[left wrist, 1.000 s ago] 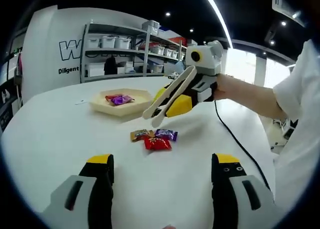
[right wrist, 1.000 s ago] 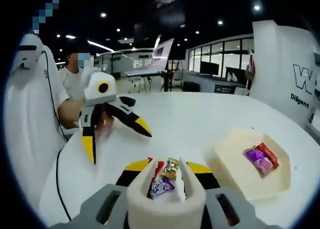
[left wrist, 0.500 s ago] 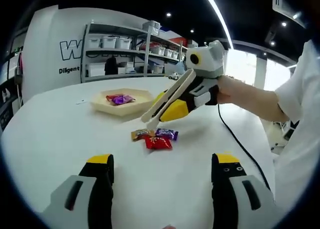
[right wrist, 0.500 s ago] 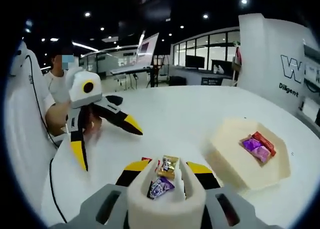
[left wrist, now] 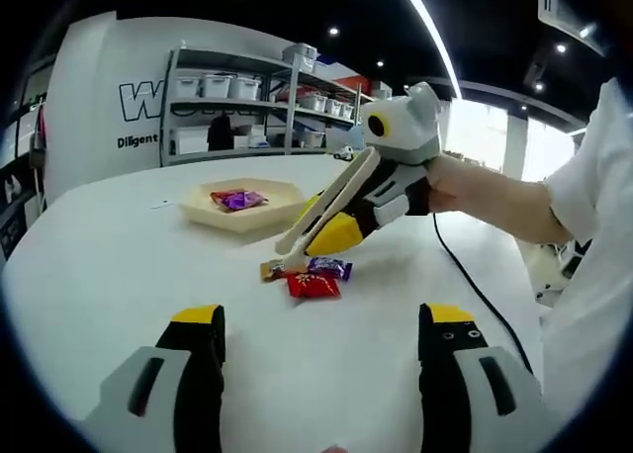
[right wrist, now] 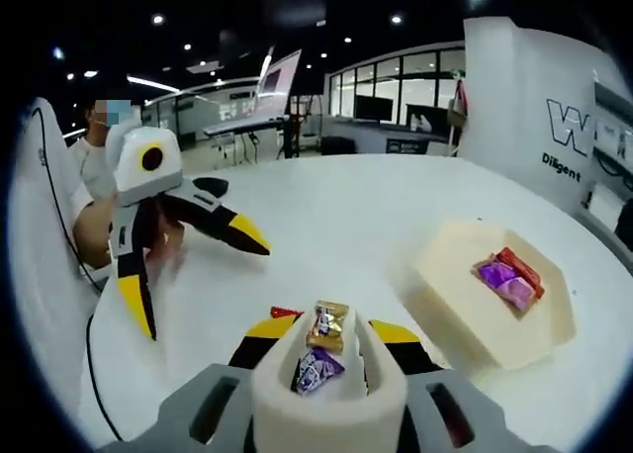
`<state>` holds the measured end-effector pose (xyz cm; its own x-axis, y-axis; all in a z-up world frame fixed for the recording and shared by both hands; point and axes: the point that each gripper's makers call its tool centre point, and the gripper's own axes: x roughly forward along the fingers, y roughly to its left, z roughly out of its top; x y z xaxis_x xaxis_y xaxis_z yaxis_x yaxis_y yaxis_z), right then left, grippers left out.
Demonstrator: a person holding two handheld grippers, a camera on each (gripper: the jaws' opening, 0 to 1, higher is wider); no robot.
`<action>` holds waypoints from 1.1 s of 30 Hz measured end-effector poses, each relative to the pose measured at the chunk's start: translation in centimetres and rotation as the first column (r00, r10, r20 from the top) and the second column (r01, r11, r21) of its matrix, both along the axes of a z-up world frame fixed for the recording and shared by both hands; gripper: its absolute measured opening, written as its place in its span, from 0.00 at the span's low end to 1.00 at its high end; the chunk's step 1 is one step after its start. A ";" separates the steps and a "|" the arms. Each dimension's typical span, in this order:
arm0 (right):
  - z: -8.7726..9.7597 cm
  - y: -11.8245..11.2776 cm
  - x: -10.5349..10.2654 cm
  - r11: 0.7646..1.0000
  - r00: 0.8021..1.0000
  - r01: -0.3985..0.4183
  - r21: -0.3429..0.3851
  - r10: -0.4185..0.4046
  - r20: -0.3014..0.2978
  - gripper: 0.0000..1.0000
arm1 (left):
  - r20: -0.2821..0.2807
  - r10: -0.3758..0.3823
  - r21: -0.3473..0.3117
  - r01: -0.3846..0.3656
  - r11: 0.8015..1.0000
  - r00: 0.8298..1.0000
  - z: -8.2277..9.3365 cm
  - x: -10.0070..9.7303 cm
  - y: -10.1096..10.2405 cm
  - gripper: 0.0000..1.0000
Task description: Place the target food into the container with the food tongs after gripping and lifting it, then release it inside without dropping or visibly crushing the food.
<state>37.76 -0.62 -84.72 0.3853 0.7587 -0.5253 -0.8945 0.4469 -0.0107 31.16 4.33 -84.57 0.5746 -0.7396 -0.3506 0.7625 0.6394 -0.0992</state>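
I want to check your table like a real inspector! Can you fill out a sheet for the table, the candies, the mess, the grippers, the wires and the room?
Surface: white table, bare around the things.
Job's things: cream tray holding two candies, red and purple; three loose candies on the table; white tongs pointing down at them.
Clutter: nothing seen.
Grippers: right hand-held gripper is shut on the tongs; left hand-held gripper is open, holding nothing, above the table.
Cables: black cable trailing across the table from the right hand-held gripper.
Surroundings: shelves with white bins, a white wall with lettering, windows, ceiling lights.
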 end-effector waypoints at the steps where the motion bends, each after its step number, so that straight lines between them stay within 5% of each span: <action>1: -0.3 -0.1 0.2 0.999 1.000 0.006 -0.031 -0.005 0.021 0.19 | -0.001 0.000 -0.001 0.000 1.000 1.000 0.0 0.0 0.0 0.78; 22: -0.5 0.1 0.3 0.998 0.998 -0.051 -0.035 0.050 -0.038 0.19 | -0.008 0.005 -0.012 -0.005 1.000 1.000 -0.4 0.0 0.5 0.78; 33: -0.6 0.1 0.2 0.990 0.993 -0.118 -0.082 0.119 0.004 0.16 | -0.008 0.008 -0.014 -0.008 1.000 1.000 -0.5 0.1 0.7 0.78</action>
